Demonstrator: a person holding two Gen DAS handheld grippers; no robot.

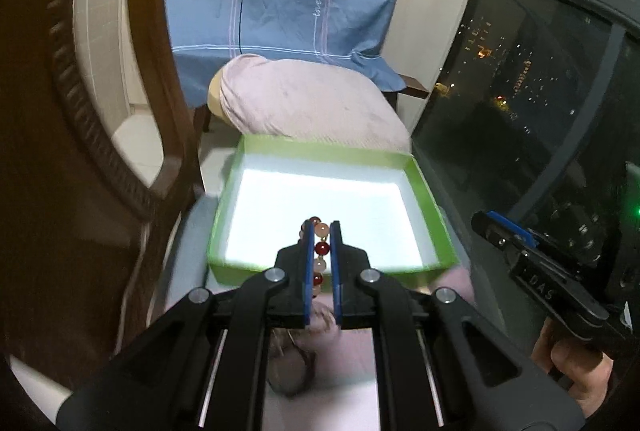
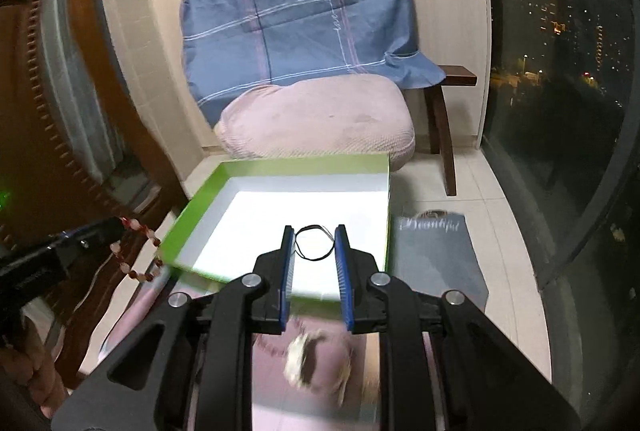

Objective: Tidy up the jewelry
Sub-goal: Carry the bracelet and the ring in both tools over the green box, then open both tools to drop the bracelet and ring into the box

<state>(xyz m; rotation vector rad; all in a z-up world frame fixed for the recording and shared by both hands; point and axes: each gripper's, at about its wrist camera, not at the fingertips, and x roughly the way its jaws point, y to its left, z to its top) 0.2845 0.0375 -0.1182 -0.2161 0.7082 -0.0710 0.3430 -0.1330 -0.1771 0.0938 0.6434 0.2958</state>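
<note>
A bead bracelet (image 1: 319,256) is clamped in the left hand-held gripper (image 1: 323,231), held level over the green box (image 1: 430,203) — the right hand-held gripper (image 2: 315,237) is spread, seemingly holding a black loop (image 2: 314,243).

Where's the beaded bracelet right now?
The beaded bracelet is pinched in the left gripper, held over the near edge of the green box; the right wrist view shows it dangling at far left.

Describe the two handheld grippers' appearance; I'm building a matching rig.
Both the left gripper and right gripper are matte black linkage frames with silver pivot bolts and flat blue finger pads. The right one's side carries white lettering, partly legible. A bare hand grips it.
</note>
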